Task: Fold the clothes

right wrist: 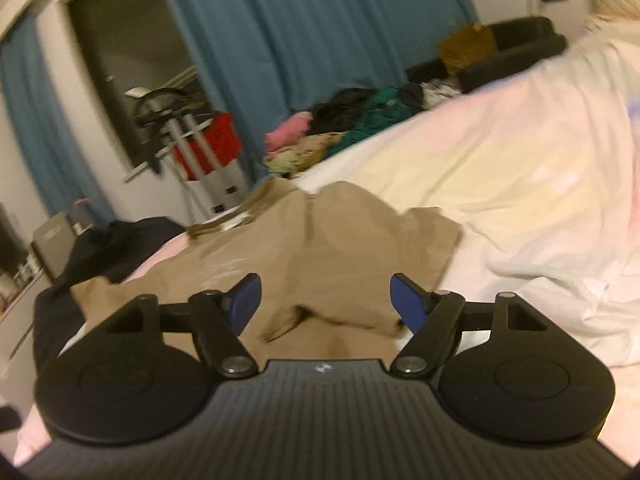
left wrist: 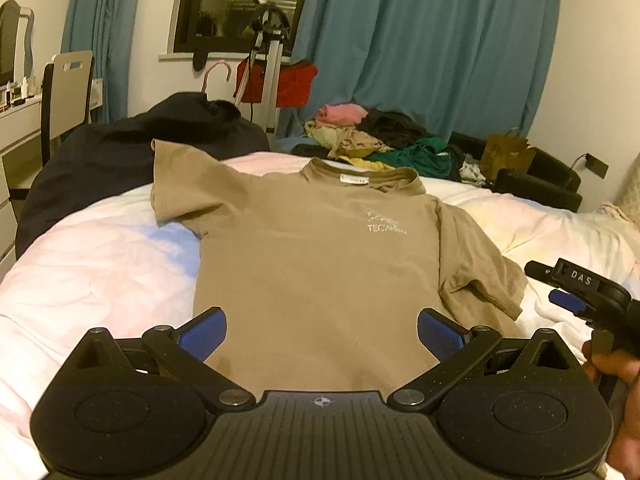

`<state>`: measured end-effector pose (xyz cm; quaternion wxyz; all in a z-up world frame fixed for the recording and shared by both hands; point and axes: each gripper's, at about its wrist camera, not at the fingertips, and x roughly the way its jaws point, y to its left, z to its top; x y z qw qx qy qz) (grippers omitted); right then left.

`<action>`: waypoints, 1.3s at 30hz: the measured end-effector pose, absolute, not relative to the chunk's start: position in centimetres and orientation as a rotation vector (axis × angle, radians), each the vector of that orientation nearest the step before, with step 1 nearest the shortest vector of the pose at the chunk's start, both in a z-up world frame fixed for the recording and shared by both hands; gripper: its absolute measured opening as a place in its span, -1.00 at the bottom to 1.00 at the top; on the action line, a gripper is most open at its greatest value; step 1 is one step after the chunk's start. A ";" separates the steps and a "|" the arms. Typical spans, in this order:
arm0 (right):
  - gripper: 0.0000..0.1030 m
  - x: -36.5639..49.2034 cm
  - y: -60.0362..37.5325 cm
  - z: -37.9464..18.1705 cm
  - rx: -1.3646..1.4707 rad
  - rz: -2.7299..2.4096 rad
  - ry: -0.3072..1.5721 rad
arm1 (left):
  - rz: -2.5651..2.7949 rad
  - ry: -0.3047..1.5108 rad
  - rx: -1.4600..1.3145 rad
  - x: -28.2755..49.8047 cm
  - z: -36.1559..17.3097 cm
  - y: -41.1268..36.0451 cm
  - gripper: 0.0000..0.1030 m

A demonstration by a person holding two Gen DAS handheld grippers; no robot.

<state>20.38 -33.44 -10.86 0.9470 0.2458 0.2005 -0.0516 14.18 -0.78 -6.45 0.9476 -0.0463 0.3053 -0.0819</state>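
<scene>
We see the tan T-shirt (left wrist: 320, 264) spread flat, front up, on the bed (left wrist: 100, 264), filling the centre of the left view. Its long axis runs up the frame, collar toward the top, hem nearest us. Our left gripper (left wrist: 322, 330) hangs over the hem, jaws wide and empty. Our right gripper (right wrist: 326, 300), jaws apart and holding nothing, points at the crumpled right sleeve (right wrist: 360, 240), so we judge it nearer that sleeve.
</scene>
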 end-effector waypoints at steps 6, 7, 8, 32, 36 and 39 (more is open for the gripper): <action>0.36 21.7 -35.4 -12.6 0.590 -0.131 0.444 | -0.169 0.641 -0.085 14.7 -7.1 -1.2 0.99; 0.36 21.9 -35.5 -12.7 0.592 -0.133 0.448 | -0.171 0.642 -0.082 14.7 -7.2 -1.3 0.99; 0.36 22.0 -35.5 -12.8 0.593 -0.133 0.451 | -0.172 0.642 -0.078 14.8 -7.3 -1.4 0.99; 0.37 24.7 -39.0 -16.4 0.765 -0.175 0.492 | -0.150 0.663 -0.087 15.5 -8.1 -0.9 0.99; 0.37 25.2 -40.2 -17.2 0.841 -0.170 0.479 | -0.145 0.666 -0.084 15.7 -8.3 -1.0 0.99; 0.37 25.5 -41.5 -17.8 0.949 -0.143 0.441 | -0.143 0.671 -0.093 15.9 -8.4 -0.9 0.99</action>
